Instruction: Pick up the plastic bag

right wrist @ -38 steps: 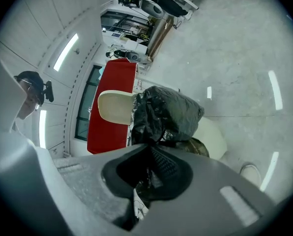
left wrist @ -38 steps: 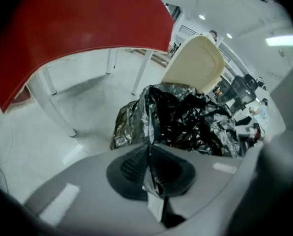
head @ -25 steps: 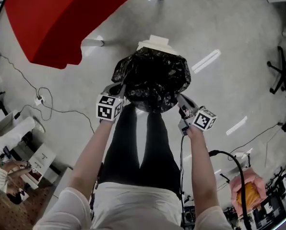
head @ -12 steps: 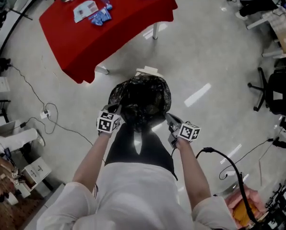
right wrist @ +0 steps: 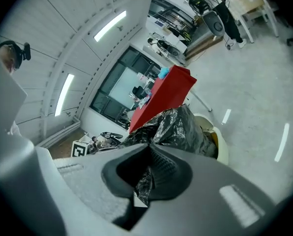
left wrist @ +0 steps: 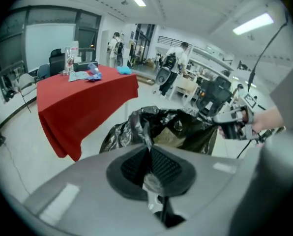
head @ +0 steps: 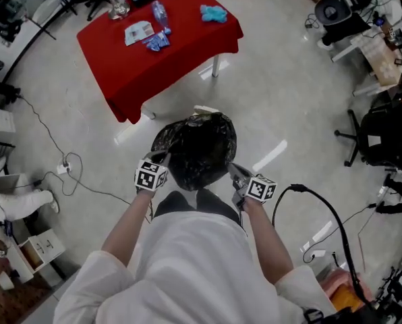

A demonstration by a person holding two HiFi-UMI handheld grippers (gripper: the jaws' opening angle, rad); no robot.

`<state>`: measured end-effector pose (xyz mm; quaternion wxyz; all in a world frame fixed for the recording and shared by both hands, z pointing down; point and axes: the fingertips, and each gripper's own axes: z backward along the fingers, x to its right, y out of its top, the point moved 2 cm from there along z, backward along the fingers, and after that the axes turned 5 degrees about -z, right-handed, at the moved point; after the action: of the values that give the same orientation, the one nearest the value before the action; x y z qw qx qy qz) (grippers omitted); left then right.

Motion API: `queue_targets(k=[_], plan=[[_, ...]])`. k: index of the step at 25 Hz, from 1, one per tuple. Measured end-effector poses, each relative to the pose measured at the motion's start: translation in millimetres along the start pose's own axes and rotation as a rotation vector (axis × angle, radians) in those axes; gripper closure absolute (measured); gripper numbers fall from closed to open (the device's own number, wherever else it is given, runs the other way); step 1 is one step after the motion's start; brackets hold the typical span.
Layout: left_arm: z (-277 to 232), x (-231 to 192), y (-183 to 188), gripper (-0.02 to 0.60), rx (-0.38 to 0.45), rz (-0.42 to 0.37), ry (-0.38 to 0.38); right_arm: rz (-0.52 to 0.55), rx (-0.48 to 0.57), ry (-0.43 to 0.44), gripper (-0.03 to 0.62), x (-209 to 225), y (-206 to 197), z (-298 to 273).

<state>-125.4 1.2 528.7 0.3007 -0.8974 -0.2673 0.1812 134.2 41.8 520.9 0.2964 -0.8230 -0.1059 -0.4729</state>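
Left gripper [head: 162,158]: we hold it clamped shut on a fold of the plastic bag [head: 199,150] at the rim's left side.
Right gripper [head: 234,171]: we have it pinched closed on the rim's right side.
Plastic bag: black and crinkled, it hangs bulging between our two grippers, in front of our legs.
Bin [head: 205,110]: cream; its edge shows just past the bag.
Table [head: 181,52]: red-clothed, farther off, carrying a bottle [head: 160,13] and small items.

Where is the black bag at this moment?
Head view, centre: the bag hangs between the left gripper and right gripper, both shut on it, just short of the red table.
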Motion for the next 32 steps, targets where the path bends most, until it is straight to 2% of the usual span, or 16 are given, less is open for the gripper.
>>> queue_targets(k=[4, 10, 17, 20, 23, 27, 32], plan=[[39.9, 8.2, 1.4, 0.578, 0.038, -0.031, -0.019, 0.043, 0.060, -0.023, 0.594, -33.9, -11.9, 19.4], [97.2, 7.3, 4.2, 0.578, 0.098, -0.081, -0.043, 0.168, 0.100, -0.074, 0.594, -87.4, -43.4, 42.1], [166.8, 13.7, 0.6, 0.578, 0.132, -0.200, -0.075, 0.247, 0.181, -0.071, 0.594, -150.9, -85.8, 63.5], [191.5, 23.8, 1.4, 0.578, 0.133, -0.268, -0.088, 0.282, 0.214, -0.082, 0.594, -173.1, -96.5, 76.7], [209.8, 36.4, -1.2, 0.578, 0.131, -0.302, -0.099, 0.303, 0.241, -0.086, 0.594, -190.5, -106.3, 89.7], [227.6, 56.4, -5.5, 0.578, 0.139, -0.330, -0.110, 0.348, 0.253, -0.096, 0.594, -209.1, -115.1, 106.8], [234.7, 71.8, -10.9, 0.578, 0.140, -0.299, -0.103, 0.352, 0.266, -0.088, 0.594, -216.6, -113.6, 130.1]])
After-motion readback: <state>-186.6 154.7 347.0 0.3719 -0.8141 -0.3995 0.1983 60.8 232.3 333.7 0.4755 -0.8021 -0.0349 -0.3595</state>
